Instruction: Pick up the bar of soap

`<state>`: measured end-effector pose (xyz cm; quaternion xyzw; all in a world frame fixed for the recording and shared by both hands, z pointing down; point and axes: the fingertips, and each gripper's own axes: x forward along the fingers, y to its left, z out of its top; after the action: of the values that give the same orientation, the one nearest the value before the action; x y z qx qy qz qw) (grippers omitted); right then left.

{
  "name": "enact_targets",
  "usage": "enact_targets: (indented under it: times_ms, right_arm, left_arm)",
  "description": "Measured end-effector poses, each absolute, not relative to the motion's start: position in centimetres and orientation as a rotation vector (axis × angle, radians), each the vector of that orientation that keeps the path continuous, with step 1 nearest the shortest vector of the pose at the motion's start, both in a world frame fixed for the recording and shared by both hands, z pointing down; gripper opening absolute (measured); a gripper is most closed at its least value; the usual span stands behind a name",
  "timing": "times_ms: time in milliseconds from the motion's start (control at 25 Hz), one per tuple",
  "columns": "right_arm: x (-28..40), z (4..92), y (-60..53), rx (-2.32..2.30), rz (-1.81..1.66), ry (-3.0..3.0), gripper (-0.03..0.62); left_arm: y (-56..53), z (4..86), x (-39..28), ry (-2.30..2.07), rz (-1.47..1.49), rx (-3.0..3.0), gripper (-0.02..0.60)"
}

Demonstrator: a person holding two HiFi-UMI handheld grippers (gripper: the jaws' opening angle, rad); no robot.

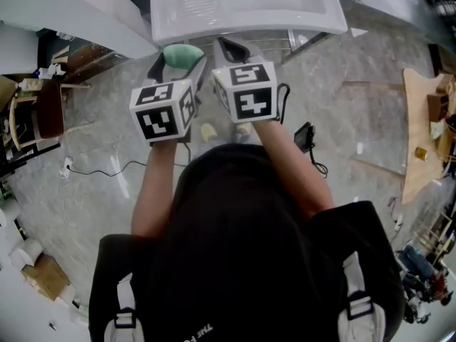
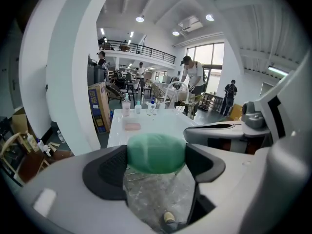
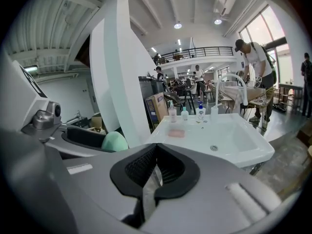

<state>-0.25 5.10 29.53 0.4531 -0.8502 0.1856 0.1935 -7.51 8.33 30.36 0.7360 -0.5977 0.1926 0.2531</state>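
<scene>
A green oval bar of soap (image 2: 156,153) is clamped between the dark pads of my left gripper (image 2: 156,156); it also shows as a green lump (image 1: 182,54) in the head view and as the soap (image 3: 114,141) at the left of the right gripper view. My right gripper (image 3: 155,168) is shut with nothing between its pads, held just right of the left one. Both grippers (image 1: 235,52) hover in front of a white washbasin (image 1: 299,13). A pink bar (image 3: 176,132) lies on the basin's ledge.
Several pump bottles (image 3: 185,113) and a tap (image 3: 234,82) stand at the basin's back edge. A white pillar (image 3: 124,82) rises left of it. Grey stone floor (image 1: 356,120) with cables lies below. People stand far behind.
</scene>
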Motion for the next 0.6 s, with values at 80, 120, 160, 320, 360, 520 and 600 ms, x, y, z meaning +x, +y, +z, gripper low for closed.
enact_targets:
  times_ms: [80, 120, 160, 320, 360, 520, 600]
  right_arm:
    - [-0.8, 28.8, 5.7, 1.264, 0.512, -2.409, 0.015]
    - [-1.1, 28.6, 5.9, 1.263, 0.509, -2.416, 0.015]
    - [-1.4, 28.5, 6.2, 1.261, 0.509, -2.419, 0.015]
    - [-1.8, 28.8, 6.6, 1.254, 0.521, -2.42, 0.015]
    - [-1.9, 28.9, 6.6, 1.255, 0.524, -2.419, 0.015]
    - [-1.8, 29.0, 6.7, 1.256, 0.524, -2.417, 0.015]
    - [-1.7, 29.1, 6.8, 1.258, 0.522, -2.416, 0.015]
  left_arm:
    - [8.7, 29.9, -7.5, -1.628, 0.523, 2.013, 0.379]
    - [8.9, 29.8, -7.6, -1.63, 0.523, 2.018, 0.379]
    - [9.1, 29.8, -7.7, -1.631, 0.525, 2.02, 0.379]
    - [9.6, 30.1, -7.8, -1.625, 0.534, 2.018, 0.379]
    - [9.6, 30.2, -7.9, -1.623, 0.536, 2.018, 0.379]
    - [9.7, 30.4, -8.0, -1.626, 0.543, 2.012, 0.379]
    - [9.6, 30.3, -7.9, -1.631, 0.538, 2.018, 0.379]
